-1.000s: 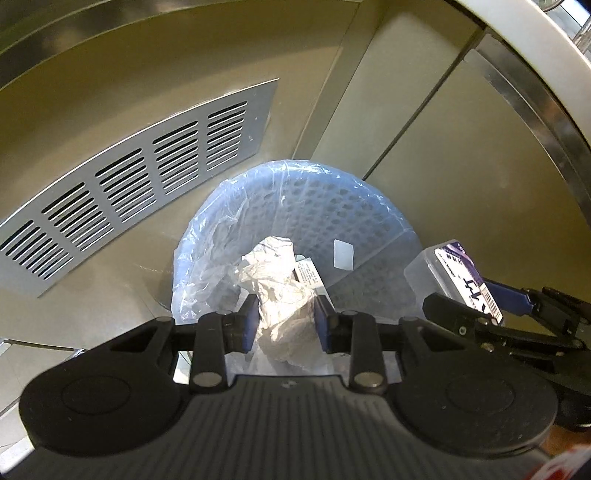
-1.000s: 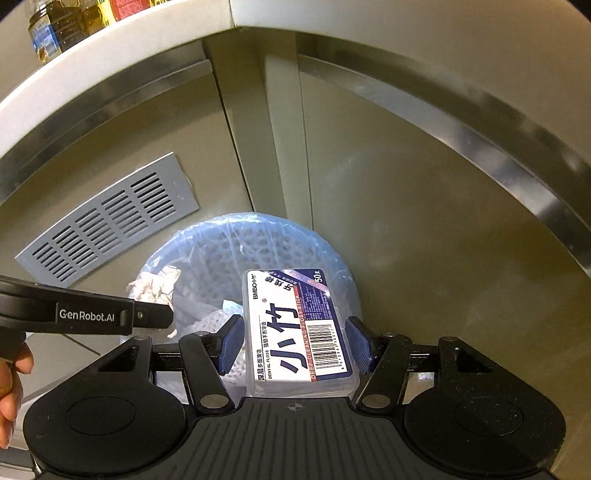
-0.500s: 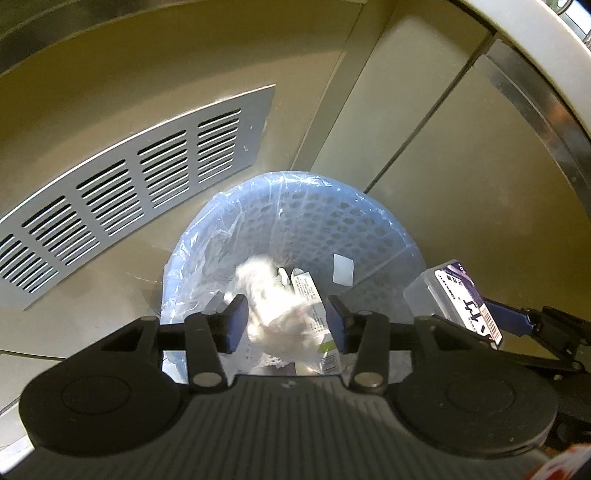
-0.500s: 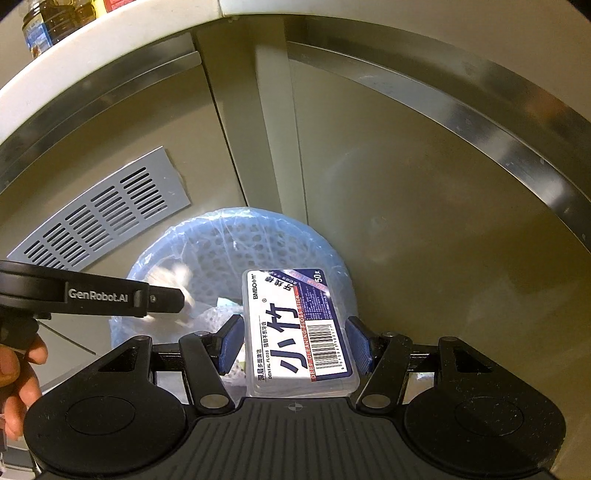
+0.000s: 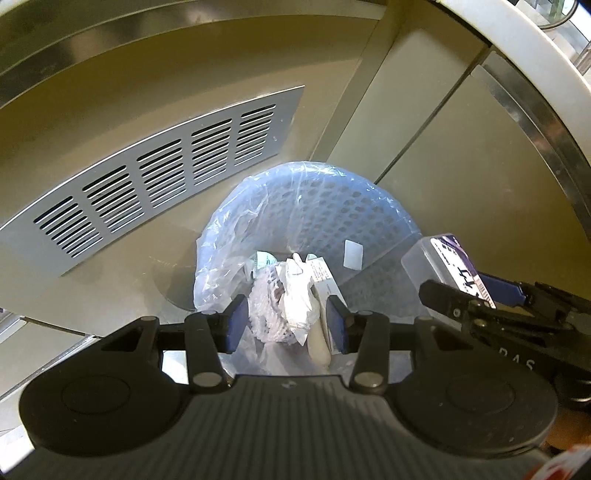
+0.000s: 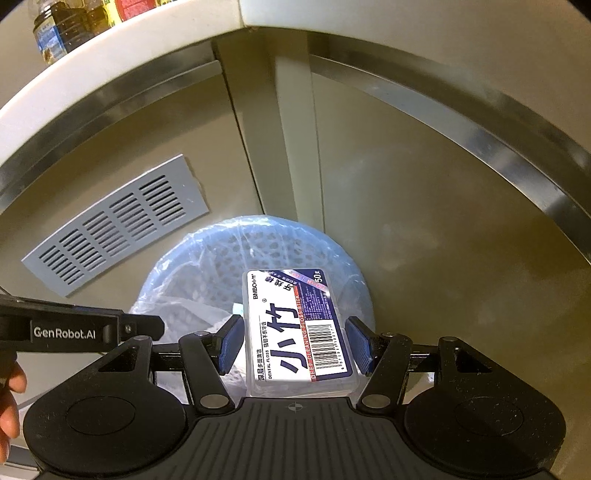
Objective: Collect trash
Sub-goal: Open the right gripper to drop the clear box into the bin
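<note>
A pale blue perforated waste bin (image 5: 332,221) lined with a clear plastic bag stands on the floor in a cabinet corner. Crumpled white tissue (image 5: 295,291) and other scraps lie inside it. My left gripper (image 5: 286,325) hovers over the bin's near rim, open, with nothing between its pads. My right gripper (image 6: 295,343) is shut on a clear dental floss box (image 6: 295,325) with a blue and white label, held above the bin (image 6: 207,266). In the left wrist view that box (image 5: 443,258) shows at the right, over the bin's rim.
A grey slotted vent grille (image 5: 155,184) is set in the cabinet panel left of the bin. Beige cabinet doors with metal strips close in behind and to the right. Bottles (image 6: 62,26) stand on the white counter above. A hand (image 6: 7,406) grips the left tool.
My left gripper opened and let go of the crumpled tissue, which dropped into the bin; the gripper drew back slightly. The right gripper kept still with the floss box.
</note>
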Demonstrator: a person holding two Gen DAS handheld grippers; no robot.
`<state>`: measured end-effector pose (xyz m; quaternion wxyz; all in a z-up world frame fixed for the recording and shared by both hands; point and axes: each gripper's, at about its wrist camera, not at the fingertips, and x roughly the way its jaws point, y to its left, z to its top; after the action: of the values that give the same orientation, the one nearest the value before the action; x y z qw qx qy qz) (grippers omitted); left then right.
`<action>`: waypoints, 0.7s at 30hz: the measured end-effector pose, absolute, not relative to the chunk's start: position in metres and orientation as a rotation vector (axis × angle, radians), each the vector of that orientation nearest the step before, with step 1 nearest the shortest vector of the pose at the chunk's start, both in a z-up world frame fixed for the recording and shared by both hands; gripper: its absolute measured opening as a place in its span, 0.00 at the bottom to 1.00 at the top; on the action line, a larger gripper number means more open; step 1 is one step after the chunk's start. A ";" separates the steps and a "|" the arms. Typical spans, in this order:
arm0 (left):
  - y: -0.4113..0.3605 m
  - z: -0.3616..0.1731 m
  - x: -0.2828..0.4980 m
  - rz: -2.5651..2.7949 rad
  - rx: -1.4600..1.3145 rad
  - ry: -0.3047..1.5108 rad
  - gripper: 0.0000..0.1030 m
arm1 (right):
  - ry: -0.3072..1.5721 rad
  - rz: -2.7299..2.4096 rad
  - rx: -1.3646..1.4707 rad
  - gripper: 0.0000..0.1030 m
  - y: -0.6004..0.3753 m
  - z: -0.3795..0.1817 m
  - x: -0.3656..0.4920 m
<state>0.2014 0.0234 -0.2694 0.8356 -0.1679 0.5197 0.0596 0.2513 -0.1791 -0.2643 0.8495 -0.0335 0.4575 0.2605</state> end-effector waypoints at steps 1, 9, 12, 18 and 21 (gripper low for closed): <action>0.024 -0.269 0.201 0.126 -0.356 1.099 0.41 | 0.964 0.551 -0.069 0.58 -0.178 -0.264 0.251; 0.025 -0.263 0.197 0.123 -0.358 1.089 0.41 | 0.961 0.556 -0.058 0.58 -0.173 -0.264 0.250; 0.026 -0.262 0.196 0.124 -0.362 1.084 0.41 | 0.963 0.556 -0.050 0.58 -0.171 -0.265 0.251; 0.028 -0.260 0.191 0.134 -0.351 1.070 0.41 | 0.961 0.554 -0.034 0.58 -0.165 -0.271 0.254; 0.031 -0.260 0.188 0.135 -0.354 1.066 0.41 | 0.955 0.557 -0.005 0.58 -0.163 -0.275 0.256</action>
<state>0.1881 0.0309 -0.2601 0.8441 -0.1679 0.5052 0.0641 0.2559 -0.1627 -0.2749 0.8511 -0.0023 0.4535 0.2645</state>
